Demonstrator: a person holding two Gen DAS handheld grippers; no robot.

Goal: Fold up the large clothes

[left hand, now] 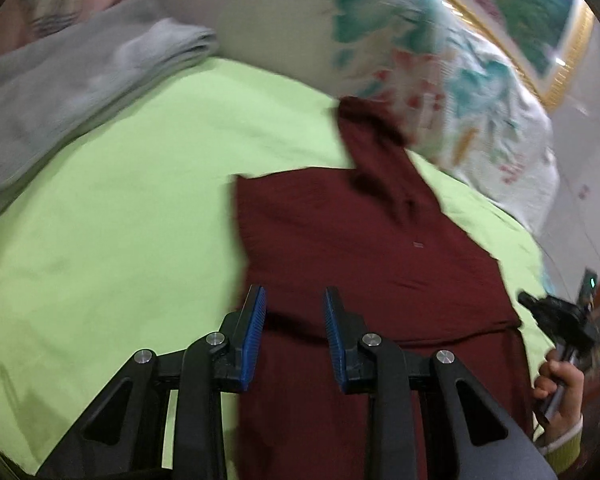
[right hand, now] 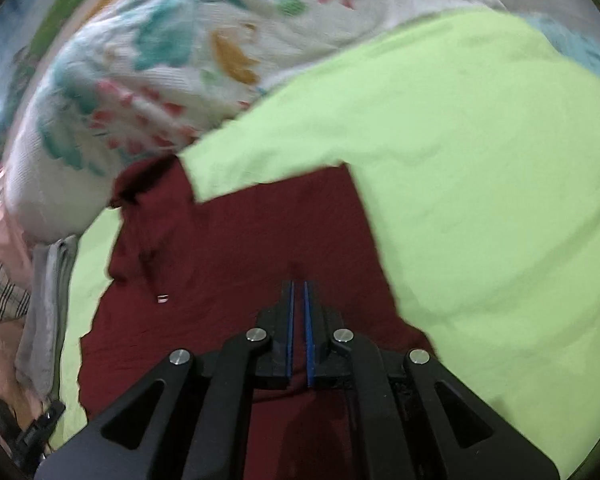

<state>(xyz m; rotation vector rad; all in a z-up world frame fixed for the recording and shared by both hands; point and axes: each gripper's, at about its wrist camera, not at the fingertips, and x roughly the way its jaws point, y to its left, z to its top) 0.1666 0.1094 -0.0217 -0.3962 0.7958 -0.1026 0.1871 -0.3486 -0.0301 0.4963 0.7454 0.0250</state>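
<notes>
A dark red garment (left hand: 364,248) lies spread on a light green sheet (left hand: 132,200), one sleeve reaching up toward a floral pillow. My left gripper (left hand: 294,300) is open just above the garment's near left part, with nothing between its blue pads. In the right wrist view the same garment (right hand: 236,248) lies on the green sheet (right hand: 480,200). My right gripper (right hand: 299,286) is shut, its blue pads nearly together over the red cloth; whether cloth is pinched cannot be told. The right gripper also shows at the left wrist view's right edge (left hand: 556,316), held by a hand.
A large white floral pillow (left hand: 380,48) lies along the far side of the bed and shows in the right wrist view (right hand: 148,64). A folded grey cloth (left hand: 84,76) lies at the left. A pink cloth with a heart print (right hand: 0,280) lies beyond it.
</notes>
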